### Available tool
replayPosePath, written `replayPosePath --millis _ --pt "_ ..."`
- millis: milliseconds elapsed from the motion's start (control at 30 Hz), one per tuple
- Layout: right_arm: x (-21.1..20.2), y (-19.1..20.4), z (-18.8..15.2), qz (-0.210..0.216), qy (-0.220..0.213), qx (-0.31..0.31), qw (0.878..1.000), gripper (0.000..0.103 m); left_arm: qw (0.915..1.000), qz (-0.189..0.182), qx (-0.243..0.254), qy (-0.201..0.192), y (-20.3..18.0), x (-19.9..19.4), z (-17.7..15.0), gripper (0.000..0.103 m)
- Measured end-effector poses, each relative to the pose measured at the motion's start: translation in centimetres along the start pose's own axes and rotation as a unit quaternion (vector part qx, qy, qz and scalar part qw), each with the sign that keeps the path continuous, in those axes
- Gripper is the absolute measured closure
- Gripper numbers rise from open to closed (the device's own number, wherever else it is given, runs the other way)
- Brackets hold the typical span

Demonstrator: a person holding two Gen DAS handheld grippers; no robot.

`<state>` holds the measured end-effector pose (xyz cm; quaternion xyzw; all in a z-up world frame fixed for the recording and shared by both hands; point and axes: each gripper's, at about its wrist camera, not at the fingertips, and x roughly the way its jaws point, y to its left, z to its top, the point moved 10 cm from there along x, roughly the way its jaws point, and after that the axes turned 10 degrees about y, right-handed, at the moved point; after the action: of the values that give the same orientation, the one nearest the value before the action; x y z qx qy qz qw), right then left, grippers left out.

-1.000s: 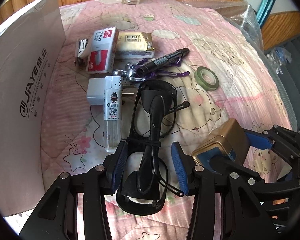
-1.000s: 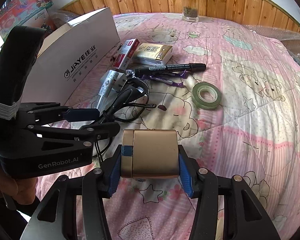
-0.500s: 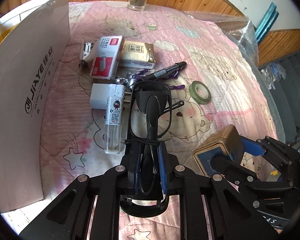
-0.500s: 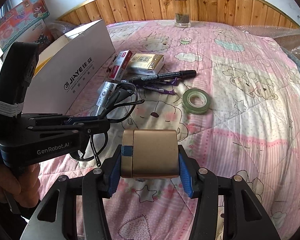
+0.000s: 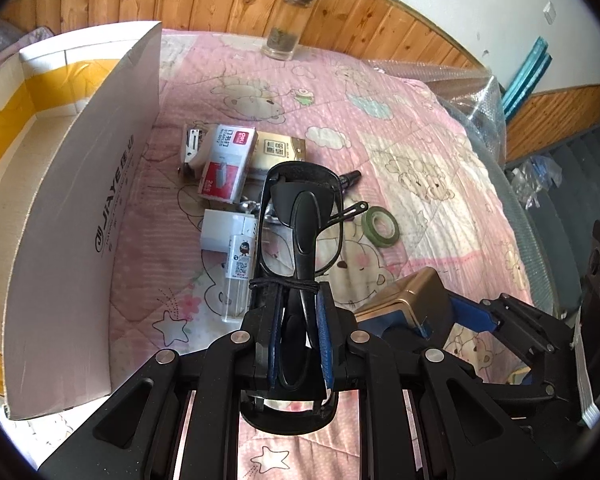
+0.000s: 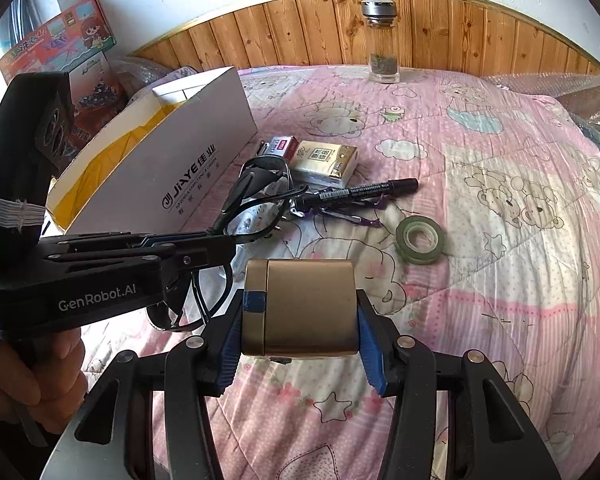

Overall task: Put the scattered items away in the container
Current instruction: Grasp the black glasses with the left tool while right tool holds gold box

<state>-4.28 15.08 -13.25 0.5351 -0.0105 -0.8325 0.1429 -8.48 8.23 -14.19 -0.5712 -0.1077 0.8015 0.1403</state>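
Observation:
My left gripper is shut on folded black glasses, lifted off the pink quilt; the same glasses stick out of it in the right wrist view. My right gripper is shut on a gold tin box, also raised above the bed; that box shows at the right of the left wrist view. The white cardboard container stands open at the left, its wall beside the glasses. Scattered on the quilt lie a staple box, a tissue pack, a black marker, a green tape roll and a clear lighter.
A glass jar stands at the far edge of the bed by the wooden wall panel. A white charger and a purple clip lie among the items. Bubble wrap lines the bed's right side. A hand holds the left gripper.
The left gripper closed on the glasses and lifted them off the quilt. The right gripper rose with the gold box. Both views now look from higher up.

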Motion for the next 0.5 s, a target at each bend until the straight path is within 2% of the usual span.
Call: replayPosePath --millis 500 --pt "-1.6 3.5 2.8 0.008 -0.030 -0.016 0.999 0.051 0.9988 -0.009 -0.024 -0.043 2.0 -4.2 1.3 0.086"
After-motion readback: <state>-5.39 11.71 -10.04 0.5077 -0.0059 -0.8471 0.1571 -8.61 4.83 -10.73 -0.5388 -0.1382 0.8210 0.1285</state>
